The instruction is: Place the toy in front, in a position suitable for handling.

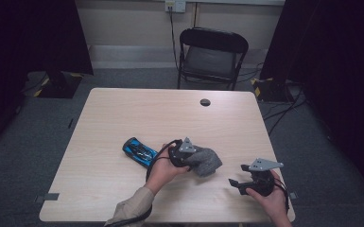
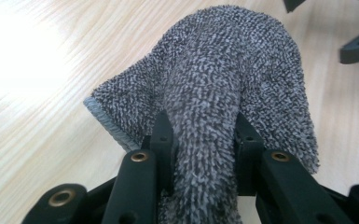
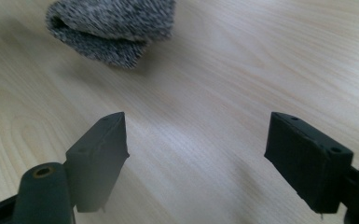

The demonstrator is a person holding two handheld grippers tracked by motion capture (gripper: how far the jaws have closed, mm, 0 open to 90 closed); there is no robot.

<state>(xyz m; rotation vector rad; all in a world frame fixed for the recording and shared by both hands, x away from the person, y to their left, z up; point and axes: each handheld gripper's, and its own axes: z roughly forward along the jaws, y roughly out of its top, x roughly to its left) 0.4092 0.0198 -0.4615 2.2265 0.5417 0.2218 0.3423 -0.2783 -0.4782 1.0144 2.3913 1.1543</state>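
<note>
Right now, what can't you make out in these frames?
- High view: left gripper jaws, buried in the grey cloth.
- High view: near end of the blue toy car, behind the left hand.
- Left gripper view: table beneath the cloth.
- Right gripper view: cloth's far part, cut by the top edge.

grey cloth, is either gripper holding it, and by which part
The left gripper grips the grey cloth by a bunched fold near its edge; the right gripper holds nothing.

I can't see the grey cloth's (image 2: 224,93) pinched end behind my left gripper (image 2: 200,135); the top edge crops it in the right gripper view.
</note>
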